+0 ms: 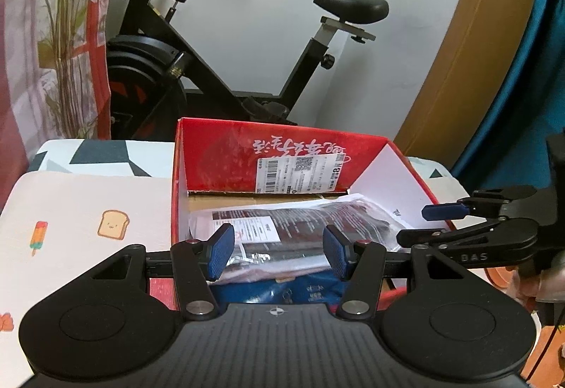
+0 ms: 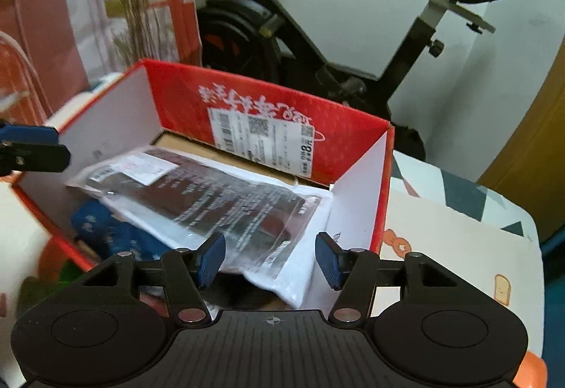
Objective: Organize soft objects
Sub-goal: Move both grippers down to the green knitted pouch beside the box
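A red cardboard box [image 1: 226, 148] [image 2: 356, 130] stands open on the table. Inside it lies a clear plastic packet [image 1: 300, 222] [image 2: 212, 197] with a dark folded item, resting tilted over a blue soft pack [image 1: 282, 294] [image 2: 106, 234]. My left gripper [image 1: 279, 248] hovers open over the packet's near end, pads apart from it. Open as well, my right gripper [image 2: 270, 259] is above the packet's near corner, nothing pressed between its pads. In the left wrist view the right gripper [image 1: 429, 224] is over the box's right wall; the left gripper [image 2: 42, 146] shows at the box's left wall.
The box sits on a table with a white cartoon-print cover [image 1: 88, 211] [image 2: 459, 246]. Behind it stands a black exercise bike [image 1: 219, 70] [image 2: 317, 45], with a potted plant [image 1: 67, 35] and red-patterned curtain at left. A wooden panel [image 1: 476, 52] rises at right.
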Tool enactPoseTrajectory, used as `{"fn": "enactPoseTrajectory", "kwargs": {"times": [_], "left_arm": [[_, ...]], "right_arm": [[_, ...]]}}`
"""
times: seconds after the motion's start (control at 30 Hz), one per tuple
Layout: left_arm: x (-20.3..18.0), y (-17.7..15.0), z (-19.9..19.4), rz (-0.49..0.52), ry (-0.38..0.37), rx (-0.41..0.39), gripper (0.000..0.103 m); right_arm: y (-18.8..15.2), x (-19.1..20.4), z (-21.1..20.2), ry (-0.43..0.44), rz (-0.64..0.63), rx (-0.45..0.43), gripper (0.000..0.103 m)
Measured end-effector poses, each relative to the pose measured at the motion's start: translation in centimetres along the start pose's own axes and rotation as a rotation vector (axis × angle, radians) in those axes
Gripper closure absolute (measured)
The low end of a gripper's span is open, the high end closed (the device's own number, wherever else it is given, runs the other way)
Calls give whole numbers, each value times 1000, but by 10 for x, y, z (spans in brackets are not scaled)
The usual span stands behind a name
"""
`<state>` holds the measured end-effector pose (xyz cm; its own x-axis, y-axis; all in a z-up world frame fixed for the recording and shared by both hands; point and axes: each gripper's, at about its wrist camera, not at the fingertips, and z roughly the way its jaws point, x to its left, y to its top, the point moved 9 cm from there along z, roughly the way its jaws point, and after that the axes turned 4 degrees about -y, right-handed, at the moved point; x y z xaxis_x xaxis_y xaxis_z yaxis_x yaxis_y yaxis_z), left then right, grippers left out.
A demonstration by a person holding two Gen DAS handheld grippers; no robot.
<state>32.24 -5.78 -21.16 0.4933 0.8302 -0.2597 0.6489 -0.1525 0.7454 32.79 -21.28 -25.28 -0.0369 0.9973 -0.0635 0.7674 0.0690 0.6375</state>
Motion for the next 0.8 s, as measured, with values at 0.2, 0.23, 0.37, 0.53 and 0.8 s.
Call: {"fn": "enactPoseTrajectory", "kwargs": {"times": [0.2,0.23,0.37,0.53,0.8], "left_arm": [[-6,-25,-25,-4,9,-17,45],[-7,-31,-29,-6,11,-19,45],[-11,-56,-46,-19,18,-20,45],[-16,-83,-58,-40,19,-12,45],[-17,-117,-64,-91,6,10,45]], "right_arm": [[-15,10,-45,67,42,-134,50],[-19,12,-52,79,51,-153,50],[-35,21,-71,109,66,-210,51],[-53,31,-85,133,76,-250,51],[-79,43,-95,137,89,-267,53]]}}
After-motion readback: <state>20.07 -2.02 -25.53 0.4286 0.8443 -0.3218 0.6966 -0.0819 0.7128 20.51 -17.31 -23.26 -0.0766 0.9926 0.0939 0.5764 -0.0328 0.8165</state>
